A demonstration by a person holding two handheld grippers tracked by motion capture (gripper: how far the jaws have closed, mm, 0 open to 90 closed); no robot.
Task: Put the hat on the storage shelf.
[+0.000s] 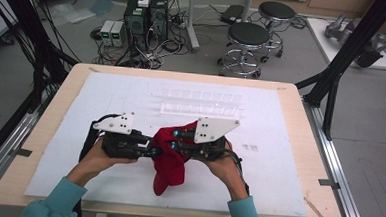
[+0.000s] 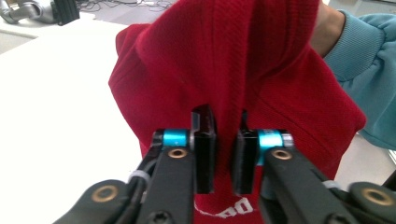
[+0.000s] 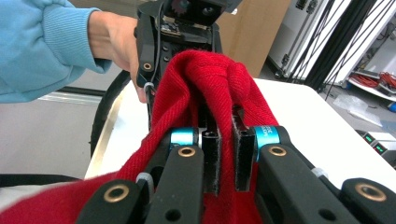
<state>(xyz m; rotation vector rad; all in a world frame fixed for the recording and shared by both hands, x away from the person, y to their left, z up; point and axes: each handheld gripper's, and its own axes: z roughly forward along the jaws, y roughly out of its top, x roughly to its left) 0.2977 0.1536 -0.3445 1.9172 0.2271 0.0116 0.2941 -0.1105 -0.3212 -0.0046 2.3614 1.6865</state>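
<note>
Cloth (image 1: 171,160) centre frame on white board (image 1: 288,158), between left gripper (image 1: 151,150) and right gripper (image 1: 175,148); clear tray (image 1: 201,103) behind it.

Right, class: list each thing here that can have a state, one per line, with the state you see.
Red cloth: lifted and bunched, held between both claws, lower end hanging toward the white mat.
Left claw: shut on the red cloth, a fold pinched between its jaws.
Right claw: shut on the red cloth, fabric draped over it.
Clear plastic tray: lying flat on the mat, apart from the cloth.
</note>
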